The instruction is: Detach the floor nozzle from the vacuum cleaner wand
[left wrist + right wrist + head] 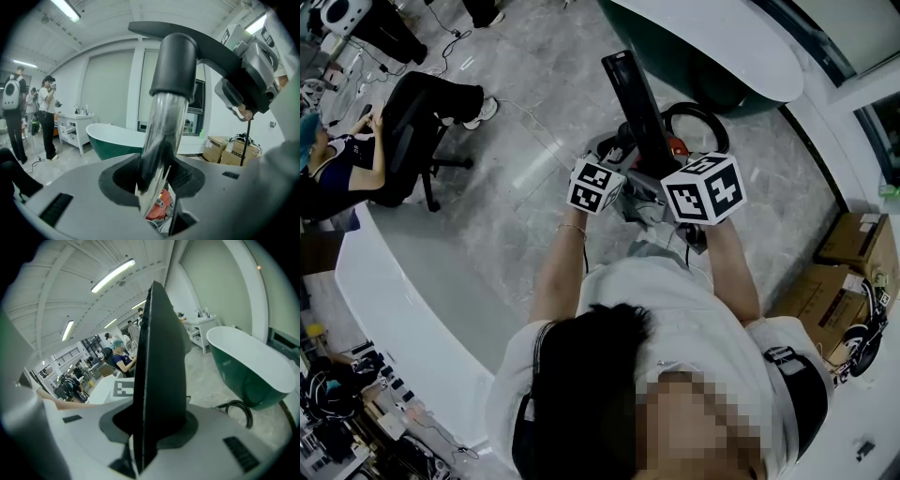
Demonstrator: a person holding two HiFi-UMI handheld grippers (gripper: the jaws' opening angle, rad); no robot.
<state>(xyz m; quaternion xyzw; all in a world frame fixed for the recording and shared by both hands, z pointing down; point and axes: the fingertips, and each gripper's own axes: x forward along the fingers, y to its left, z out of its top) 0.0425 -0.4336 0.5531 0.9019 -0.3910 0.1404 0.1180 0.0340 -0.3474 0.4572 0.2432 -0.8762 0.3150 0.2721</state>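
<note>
Left tool (154, 180): its two jaws are closed on the wand (161, 126), with a dark pad pressed on each side of it.
Right tool (150, 427): its two jaws are closed on the floor nozzle (159, 362), which fills the gap between them.
Wand: a shiny silver tube. It comes up out of the left tool and leans a little to the right in the left gripper view.
Floor nozzle: a long, flat, black piece. In the head view it sticks out past both tools, over the floor (506, 150).
Black collar (174, 63): it sits on the top end of the wand and joins onto the floor nozzle, so the two look still joined.
Red part (157, 208): a red bit of the vacuum cleaner shows below the left tool, under the wand.
Hose (698, 117): a black loop lying on the floor, just past the right tool.
Marker cubes: the left cube (596, 187) and the right cube (704, 188) are near each other, with the vacuum cleaner between them.
Bathtub (117, 140): green outside, white inside, standing on the floor behind the vacuum cleaner.
Boxes (830, 291): brown cardboard boxes on the floor, off to the person's right.
Seated person (337, 159): sits on a black chair, well apart from the tools.
</note>
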